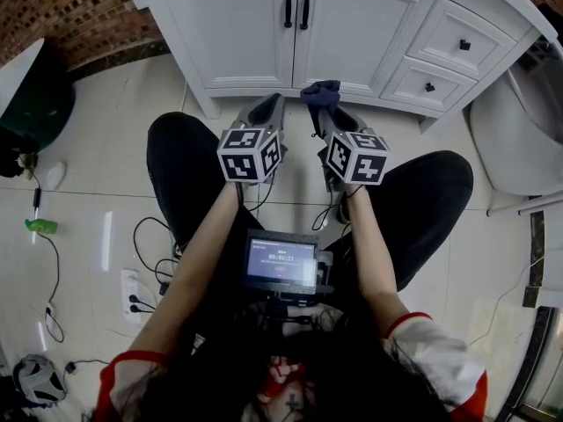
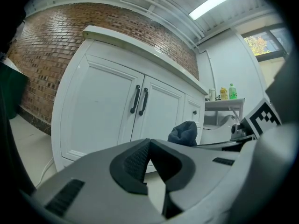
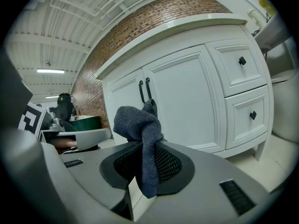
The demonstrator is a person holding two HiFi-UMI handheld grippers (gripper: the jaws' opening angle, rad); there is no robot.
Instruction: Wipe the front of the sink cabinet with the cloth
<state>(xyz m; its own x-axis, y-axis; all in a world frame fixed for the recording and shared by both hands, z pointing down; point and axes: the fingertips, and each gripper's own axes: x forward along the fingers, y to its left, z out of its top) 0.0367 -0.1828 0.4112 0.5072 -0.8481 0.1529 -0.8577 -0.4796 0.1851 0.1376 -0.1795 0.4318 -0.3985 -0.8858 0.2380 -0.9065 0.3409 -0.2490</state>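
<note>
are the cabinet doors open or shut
Shut: both doors sit flush with no gap showing, and their black handles hang side by side.

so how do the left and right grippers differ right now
The left gripper is shut with nothing between its fingers; the right gripper is shut on the dark cloth. The left gripper's tip is bare, while the cloth bunches above the right gripper's and hangs below. Both point at the white cabinet, neither touching it.
</note>
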